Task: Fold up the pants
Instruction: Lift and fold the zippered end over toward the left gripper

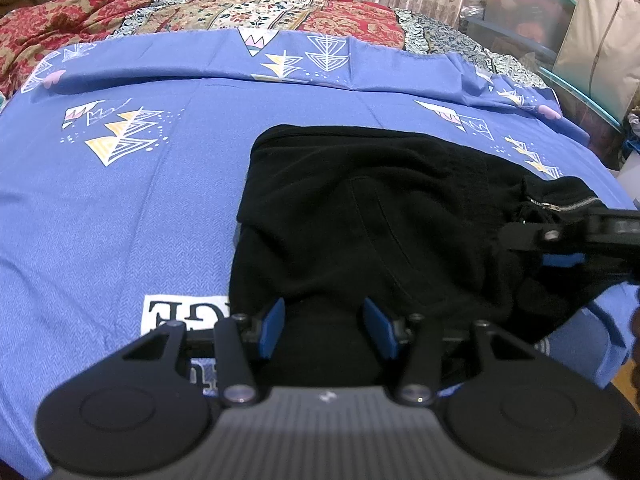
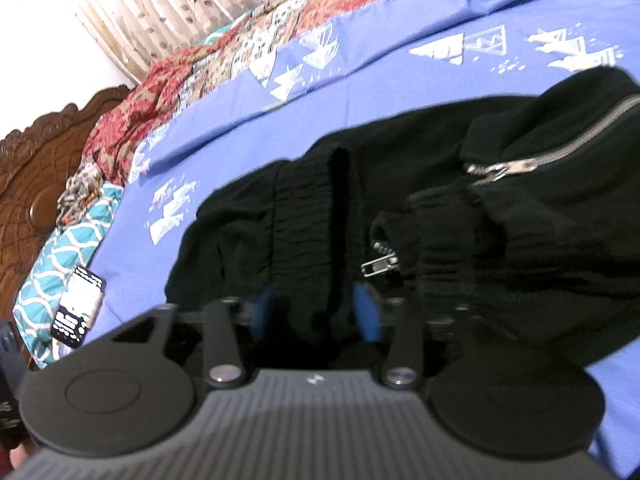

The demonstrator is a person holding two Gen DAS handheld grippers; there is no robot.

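Black pants (image 1: pixel 360 220) lie bunched in a folded heap on the blue sheet (image 1: pixel 120 200) of a bed, near its front edge.

The left claw (image 1: pixel 324 330) sits low at the near edge of the pants. Its blue pads stand apart with dark cloth between them, but it is too dark there to tell if they press on it. The right claw (image 2: pixel 316 308) has its pads apart too, around a ridge of the stretchy waistband (image 2: pixel 304 216). They do not look tight on it.

The fold looks about done, so letting go and smoothing is likely the step. To do it well, each claw should open wide, then pull straight back so no cloth drags along. The zips could snag a pad, so stay off them.

Only the right view shows the two zips up close (image 2: pixel 520 164), a phone (image 2: pixel 78 306) and a carved wooden headboard (image 2: pixel 40 168). Only the left view shows the whole heap, the right claw from the side (image 1: pixel 560 256), and storage tubs (image 1: pixel 528 12) past the bed.
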